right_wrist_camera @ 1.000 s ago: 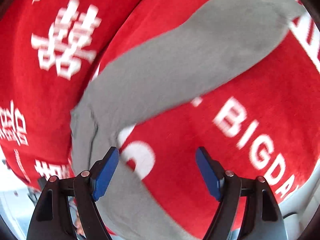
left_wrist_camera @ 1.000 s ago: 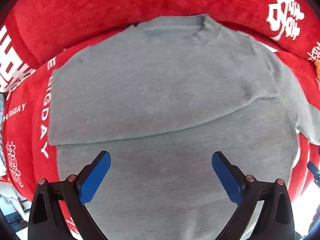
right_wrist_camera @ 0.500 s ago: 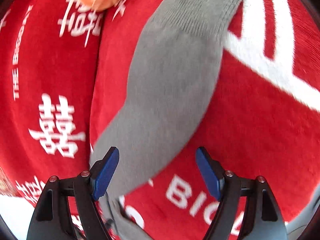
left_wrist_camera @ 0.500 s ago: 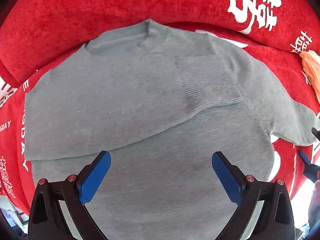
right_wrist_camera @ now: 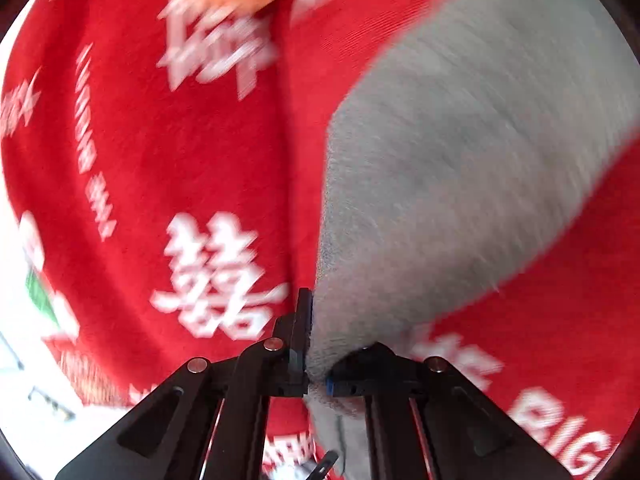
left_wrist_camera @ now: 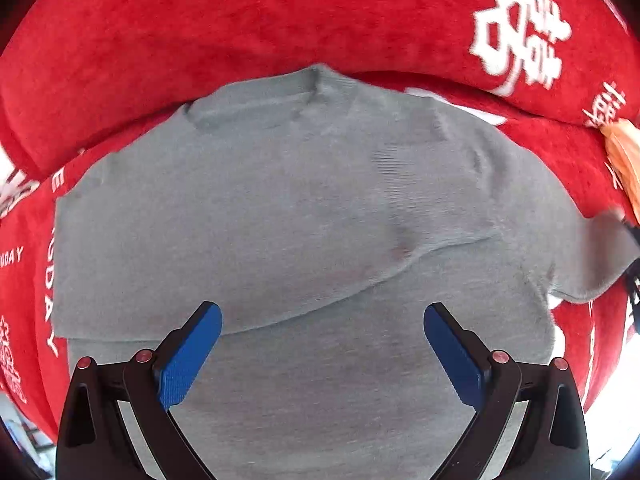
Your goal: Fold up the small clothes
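The grey sweater (left_wrist_camera: 304, 216) lies spread on a red blanket (left_wrist_camera: 224, 32) printed with white characters, neckline at the far side. One sleeve is already folded across the chest, its ribbed cuff resting near the middle of the body. The other sleeve (right_wrist_camera: 460, 168) is not yet folded, so by this showing the fold is perhaps a third done: that sleeve must come across, then the body be doubled over.

The left hand-held gripper (left_wrist_camera: 322, 350) hovers above the lower body of the sweater with its blue fingers spread wide, holding nothing. The right hand-held gripper (right_wrist_camera: 316, 360) is pinched closed on the grey knit of the unfolded sleeve, which stretches away from it over the blanket; this view is blurred. An orange cloth (left_wrist_camera: 624, 160) lies at the blanket's right edge, apart from the sweater.
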The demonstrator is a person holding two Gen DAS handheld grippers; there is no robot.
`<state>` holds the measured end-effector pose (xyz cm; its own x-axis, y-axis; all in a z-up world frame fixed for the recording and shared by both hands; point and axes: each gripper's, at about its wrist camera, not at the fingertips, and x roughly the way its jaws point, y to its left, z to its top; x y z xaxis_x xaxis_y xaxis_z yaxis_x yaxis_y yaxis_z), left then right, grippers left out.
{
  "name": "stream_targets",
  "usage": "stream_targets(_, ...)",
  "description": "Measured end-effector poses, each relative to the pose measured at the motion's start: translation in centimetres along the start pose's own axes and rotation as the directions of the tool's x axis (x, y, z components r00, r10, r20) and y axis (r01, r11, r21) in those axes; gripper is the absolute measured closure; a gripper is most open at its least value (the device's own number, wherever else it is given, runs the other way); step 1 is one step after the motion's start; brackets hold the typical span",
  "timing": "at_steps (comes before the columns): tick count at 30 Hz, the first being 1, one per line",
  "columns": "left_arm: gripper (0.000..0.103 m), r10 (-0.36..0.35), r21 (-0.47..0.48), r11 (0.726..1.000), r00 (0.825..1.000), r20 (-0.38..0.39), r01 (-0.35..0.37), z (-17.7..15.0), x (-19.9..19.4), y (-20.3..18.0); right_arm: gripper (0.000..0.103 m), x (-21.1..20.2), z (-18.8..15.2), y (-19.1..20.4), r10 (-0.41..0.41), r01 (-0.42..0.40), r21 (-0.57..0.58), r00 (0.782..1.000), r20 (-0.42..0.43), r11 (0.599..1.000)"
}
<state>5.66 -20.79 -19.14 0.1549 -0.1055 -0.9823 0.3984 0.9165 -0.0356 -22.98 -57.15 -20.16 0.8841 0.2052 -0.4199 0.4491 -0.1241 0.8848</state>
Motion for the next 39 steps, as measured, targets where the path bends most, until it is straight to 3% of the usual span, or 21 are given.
stream_targets(4, 0.002, 0.03, -0.027, 0.999, 1.0, 0.006, -0.03, 0.0, -0.1, 2.5, 0.097, 5.2, -3.3, 6.5, 0.012, -0.047, -0.206, 0.985, -0.169, 0.977)
stream_targets(7, 0.002, 0.053, -0.047, 0.997, 0.999, -0.003, -0.053, 0.2, 0.0, 4.3, 0.097, 10.5, -7.8, 11.8, -0.059, -0.072, -0.4, 0.95, -0.306, 0.914)
stream_targets(10, 0.002, 0.056, -0.098, 0.994, 0.998, 0.004, -0.055, 0.5, -0.3, 6.8, 0.096, 15.8, -14.3, 15.8, -0.19, -0.104, -0.596, 0.892, -0.41, 0.796)
stream_targets(13, 0.002, 0.082, -0.143, 0.987, 0.996, 0.026, -0.077, 0.1, -1.1, 9.7, 0.094, 21.3, -21.6, 16.7, -0.378, -0.109, -0.743, 0.807, -0.454, 0.66)
stream_targets(15, 0.002, 0.092, -0.174, 0.981, 0.995, 0.029, -0.086, -0.2, -1.5, 11.6, 0.093, 24.2, -24.7, 15.0, -0.481, -0.063, -0.777, 0.753, -0.449, 0.626)
stream_targets(17, 0.002, 0.098, -0.207, 0.974, 0.995, 0.022, -0.091, -1.7, -2.1, 14.6, 0.089, 26.7, -26.5, 12.5, -0.595, 0.04, -0.807, 0.698, -0.399, 0.589)
stream_targets(18, 0.002, 0.099, -0.224, 0.97, 0.995, 0.016, -0.093, -2.0, -2.1, 15.6, 0.081, 27.5, -26.7, 11.4, -0.636, 0.09, -0.812, 0.673, -0.377, 0.577)
stream_targets(19, 0.002, 0.101, -0.234, 0.968, 0.995, 0.014, -0.095, -3.3, -2.7, 16.9, 0.062, 27.8, -26.7, 10.6, -0.652, 0.128, -0.803, 0.663, -0.368, 0.583)
stream_targets(20, 0.002, 0.101, -0.245, 0.965, 0.995, 0.015, -0.094, -4.6, -3.2, 18.0, 0.052, 27.6, -26.4, 9.9, -0.644, 0.149, -0.781, 0.669, -0.371, 0.606)
stream_targets(21, 0.002, 0.102, -0.255, 0.962, 0.995, 0.016, -0.094, -4.9, -3.3, 18.8, 0.044, 27.0, -26.1, 9.7, -0.603, 0.148, -0.741, 0.694, -0.394, 0.655)
stream_targets(23, 0.002, 0.103, -0.263, 0.96, 0.995, 0.017, -0.095, -5.6, -3.4, 20.1, 0.043, 25.6, -25.3, 9.6, -0.569, 0.187, -0.698, 0.737, -0.366, 0.691)
stream_targets(25, 0.002, 0.102, -0.267, 0.959, 0.995, 0.011, -0.095, -6.3, -3.1, 21.3, 0.043, 24.3, -23.9, 10.4, -0.536, 0.244, -0.662, 0.796, -0.281, 0.709)
stream_targets(26, 0.002, 0.093, -0.271, 0.958, 0.996, 0.009, -0.087, -6.6, -3.1, 21.7, 0.045, 24.0, -23.5, 10.7, -0.528, 0.269, -0.644, 0.812, -0.249, 0.716)
stream_targets(27, 0.002, 0.077, -0.28, 0.957, 0.997, 0.008, -0.072, -6.7, -3.2, 22.2, 0.068, 23.9, -22.8, 11.1, -0.515, 0.294, -0.614, 0.829, -0.218, 0.733)
stream_targets(28, 0.002, 0.07, -0.287, 0.956, 0.998, 0.01, -0.064, -6.9, -3.2, 22.5, 0.096, 24.1, -22.8, 11.5, -0.514, 0.301, -0.607, 0.832, -0.209, 0.735)
stream_targets(29, 0.002, 0.065, -0.295, 0.954, 0.998, 0.016, -0.057, -6.9, -3.3, 22.9, 0.097, 24.6, -23.2, 12.4, -0.508, 0.287, -0.628, 0.838, -0.202, 0.723)
stream_targets(30, 0.002, 0.06, -0.304, 0.952, 0.998, 0.026, -0.049, -7.1, -3.6, 23.4, 0.097, 25.1, -24.0, 13.1, -0.505, 0.261, -0.663, 0.839, -0.204, 0.702)
stream_targets(33, 0.002, 0.052, -0.323, 0.946, 0.998, 0.042, -0.035, -7.6, -4.5, 24.4, 0.097, 27.6, -28.8, 15.8, -0.554, 0.122, -0.851, 0.803, -0.218, 0.511)
stream_targets(35, 0.002, 0.051, -0.34, 0.94, 0.997, 0.05, -0.031, -7.8, -4.7, 25.4, 0.096, 29.0, -33.3, 15.6, -0.613, 0.021, -0.923, 0.753, -0.238, 0.384)
stream_targets(37, 0.002, 0.067, -0.358, 0.933, 0.997, 0.043, -0.047, -8.0, -4.7, 26.3, 0.093, 30.2, -37.5, 14.0, -0.695, -0.04, -0.965, 0.687, -0.215, 0.259)
stream_targets(39, 0.002, 0.069, -0.378, 0.924, 0.997, 0.032, -0.052, -8.4, -4.7, 27.0, 0.087, 31.0, -39.8, 12.0, -0.764, -0.056, -0.984, 0.622, -0.168, 0.171)
